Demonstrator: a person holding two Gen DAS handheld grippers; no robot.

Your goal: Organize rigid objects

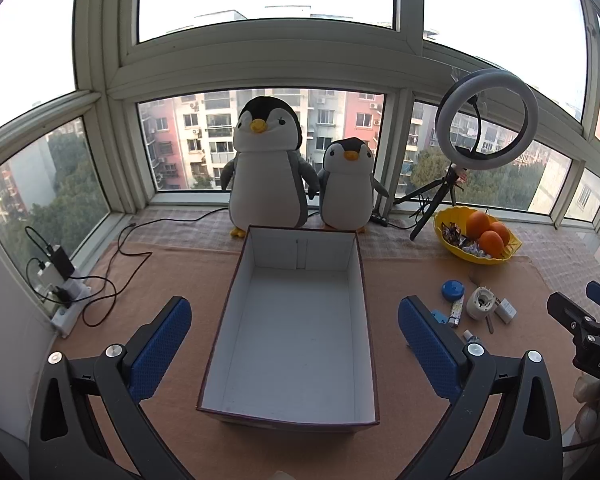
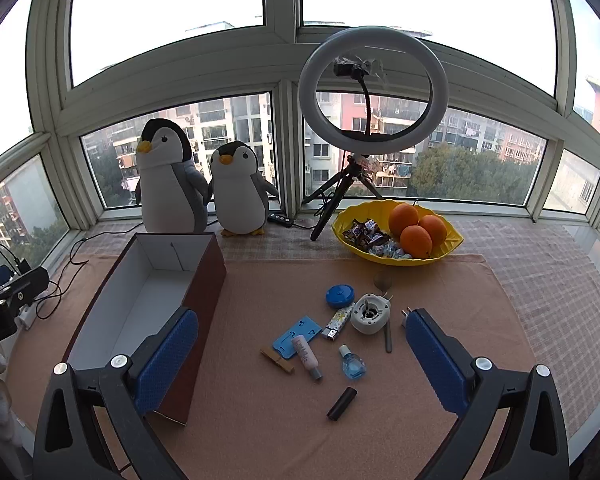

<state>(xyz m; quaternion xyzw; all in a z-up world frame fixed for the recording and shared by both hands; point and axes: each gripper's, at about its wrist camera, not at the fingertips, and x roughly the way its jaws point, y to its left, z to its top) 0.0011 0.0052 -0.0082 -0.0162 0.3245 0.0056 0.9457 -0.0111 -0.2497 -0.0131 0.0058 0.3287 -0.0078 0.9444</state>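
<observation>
We were at the very start of the sorting, by our reading: the box (image 1: 292, 320) lay open with nothing in it, and every small thing was still out on the cloth (image 2: 380, 420).

Our left gripper (image 1: 295, 334) hung above the box with its jaws spread wide and nothing between them. Our right gripper (image 2: 302, 344) was likewise wide open and empty, held over the scatter of small things.

In the right wrist view the box sat at nine o'clock from that scatter. The things lay close together near the middle of the view: a blue round case (image 2: 339, 295) at twelve o'clock, a lighter (image 2: 337, 323) just below it, a white round gadget (image 2: 370, 313) beside that, a blue flat card (image 2: 294, 337), a small tube (image 2: 307, 357) lying across the card's corner, a clothespin (image 2: 277, 361) at eight o'clock, a little blue bottle (image 2: 353, 365), and a black cylinder (image 2: 341, 403) at six o'clock, apart from the rest. A yellow bowl (image 2: 456, 240) of oranges stood farther back at one o'clock.

We judged the next move to be a pick: lower the right gripper over one thing, the lone black cylinder being easiest, and close across its narrow width without nudging its neighbours.
</observation>
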